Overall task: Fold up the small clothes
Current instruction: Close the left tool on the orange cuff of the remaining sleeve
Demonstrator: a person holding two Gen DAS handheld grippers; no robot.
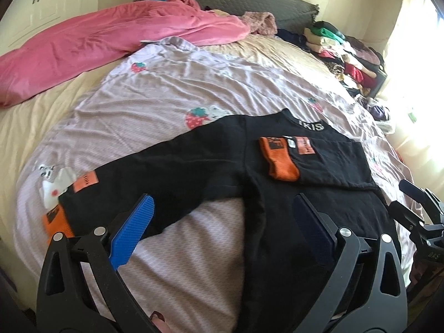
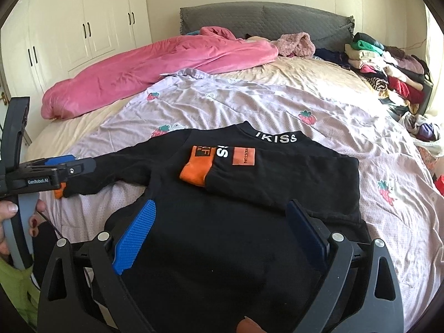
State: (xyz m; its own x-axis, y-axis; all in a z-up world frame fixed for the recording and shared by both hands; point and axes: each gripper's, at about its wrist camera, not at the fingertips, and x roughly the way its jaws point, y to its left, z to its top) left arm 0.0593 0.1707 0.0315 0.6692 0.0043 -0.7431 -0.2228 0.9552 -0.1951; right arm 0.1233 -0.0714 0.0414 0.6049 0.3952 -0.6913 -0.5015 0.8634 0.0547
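Note:
A small black sweatshirt (image 1: pixel 277 194) with orange cuffs lies flat on the lilac sheet; it also shows in the right wrist view (image 2: pixel 222 236). One sleeve (image 1: pixel 319 163) is folded across the chest, its orange cuff (image 2: pixel 194 173) near the collar. The other sleeve (image 1: pixel 144 174) stretches out to the left, ending in an orange cuff (image 1: pixel 57 222). My left gripper (image 1: pixel 224 216) is open and empty, above the armpit of the spread sleeve. My right gripper (image 2: pixel 222 222) is open and empty over the sweatshirt's body. The left gripper also shows in the right wrist view (image 2: pixel 66 163), over the spread sleeve.
A pink quilt (image 1: pixel 97 41) lies bunched at the far left of the bed. Stacks of folded clothes (image 2: pixel 388 66) line the far right edge by grey pillows (image 2: pixel 263 19). White wardrobes (image 2: pixel 83 27) stand beyond the bed. The lilac strawberry-print sheet (image 1: pixel 166 88) covers the middle.

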